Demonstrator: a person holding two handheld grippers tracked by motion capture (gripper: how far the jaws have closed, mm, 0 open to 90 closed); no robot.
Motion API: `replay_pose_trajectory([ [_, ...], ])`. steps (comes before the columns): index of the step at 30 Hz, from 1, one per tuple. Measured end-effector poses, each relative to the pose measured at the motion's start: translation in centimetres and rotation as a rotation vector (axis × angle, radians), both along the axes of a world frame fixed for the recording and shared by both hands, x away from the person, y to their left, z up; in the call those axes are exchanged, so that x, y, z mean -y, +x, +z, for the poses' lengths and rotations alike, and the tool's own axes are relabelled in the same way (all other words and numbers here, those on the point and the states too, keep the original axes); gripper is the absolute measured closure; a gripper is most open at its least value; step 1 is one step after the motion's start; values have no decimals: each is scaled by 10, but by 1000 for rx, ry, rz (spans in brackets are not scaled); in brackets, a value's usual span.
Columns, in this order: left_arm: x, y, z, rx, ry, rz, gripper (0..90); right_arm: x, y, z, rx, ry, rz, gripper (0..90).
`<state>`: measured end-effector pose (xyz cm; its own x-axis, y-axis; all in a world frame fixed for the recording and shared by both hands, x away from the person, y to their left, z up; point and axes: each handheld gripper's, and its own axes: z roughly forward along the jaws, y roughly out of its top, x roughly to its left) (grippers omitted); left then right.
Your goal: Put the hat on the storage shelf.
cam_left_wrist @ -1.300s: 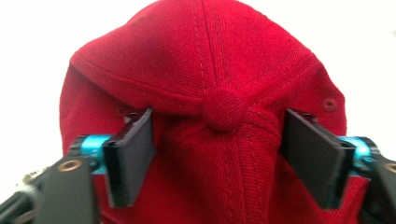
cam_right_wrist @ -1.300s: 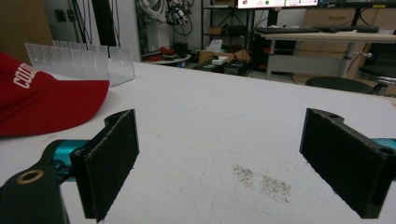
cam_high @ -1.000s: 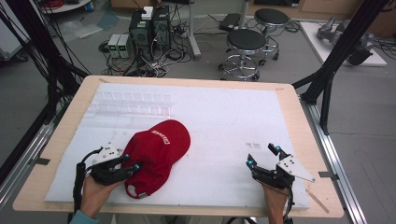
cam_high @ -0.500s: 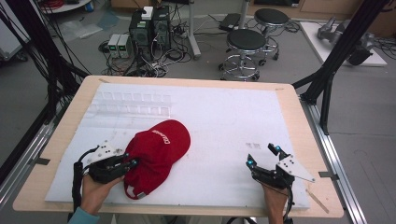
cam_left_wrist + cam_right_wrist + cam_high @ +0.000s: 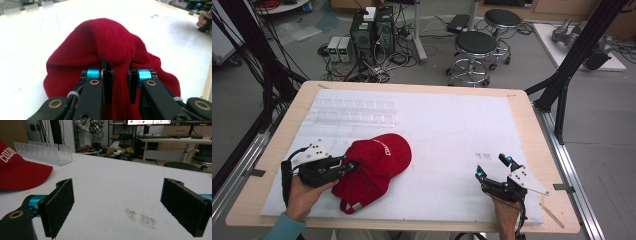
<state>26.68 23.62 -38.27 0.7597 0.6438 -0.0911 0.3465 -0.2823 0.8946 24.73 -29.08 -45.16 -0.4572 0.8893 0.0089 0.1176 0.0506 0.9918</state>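
A: Which way does the cap [image 5: 374, 165] point?

B: In the high view its long axis runs on a slant across the white mat [image 5: 447, 130]. The brim aims at the far right, and the strap end with the small buckle lies toward the near edge of the desk [image 5: 522, 107]. It sits in the near left part of the mat.

A: How does it look?

B: It is red cloth with white letters across the front. The crown is slack and creased rather than rounded.

A: What are the left tongs [image 5: 350, 166] doing?

B: Their jaws have just been closing, and they now pinch a ridge of the cap's cloth. The left gripper view shows that fold [image 5: 120, 67] bunched upright between the two black pads, with the stitching and weave plain. The high view cannot show that; it shows only the tips reaching the cap's left side.

A: And the right tongs [image 5: 493, 166]?

B: They are spread wide with nothing between them, low over the near right of the mat and well apart from the cap. The right gripper view adds a faint grey smudge [image 5: 140, 217] on the mat between its jaws. It also shows the cap's brim [image 5: 23, 175] side-on at the left, and a clear plastic rack [image 5: 45, 152] standing upright behind it. From above, that rack [image 5: 354, 111] is only a pale outline at the far left of the mat.
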Motion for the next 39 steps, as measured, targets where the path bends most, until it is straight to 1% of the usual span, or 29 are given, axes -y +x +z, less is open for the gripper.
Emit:
replay_pose_trajectory([
  [2,0,2,10,20,10,-25,812,0,0,0,-1,-1,2,107],
  [3,0,2,10,20,10,-25,812,0,0,0,0,-1,2,107],
  [4,1,5,19,31,5,-52,813,0,0,0,1,-2,3,107],
  [7,2,9,31,48,14,-94,813,0,0,0,0,0,5,107],
  [9,3,10,34,51,19,-103,813,0,0,0,-2,0,6,107],
  [10,4,13,40,54,20,-121,813,0,1,0,-1,0,6,107],
  [11,4,13,40,54,20,-121,813,0,1,0,-1,0,6,107],
  [12,5,15,45,58,27,-136,814,0,2,1,-7,-4,6,107],
  [15,6,17,49,57,17,-150,814,0,2,1,-14,-5,5,107],
  [16,7,20,53,57,8,-165,814,-1,2,1,-20,-9,8,107],
  [17,7,20,53,57,8,-165,814,-1,2,1,-13,-18,11,107],
  [18,9,23,55,54,-6,-172,814,-1,2,1,-15,-19,12,107],
  [20,12,25,57,59,-8,-178,814,-2,2,2,-16,-16,20,107],
  [23,17,29,60,64,-11,-201,814,-5,3,7,-7,-2,52,107],
  [26,23,33,62,66,-14,-228,814,-10,4,16,6,6,91,107],
  [29,30,37,66,65,-30,-270,814,-18,6,28,9,-1,140,107],
  [31,34,39,69,66,-27,-291,814,-24,7,35,15,-2,175,107],
  [32,36,40,70,65,-24,-299,814,-27,8,39,11,-5,195,107],
  [33,38,40,71,64,-25,-306,814,-30,10,43,17,-14,213,107],
  [36,43,42,75,62,-21,-325,814,-40,12,52,21,-20,266,107],
  [39,48,42,77,55,-23,-338,814,-51,15,61,15,-31,315,107],
])
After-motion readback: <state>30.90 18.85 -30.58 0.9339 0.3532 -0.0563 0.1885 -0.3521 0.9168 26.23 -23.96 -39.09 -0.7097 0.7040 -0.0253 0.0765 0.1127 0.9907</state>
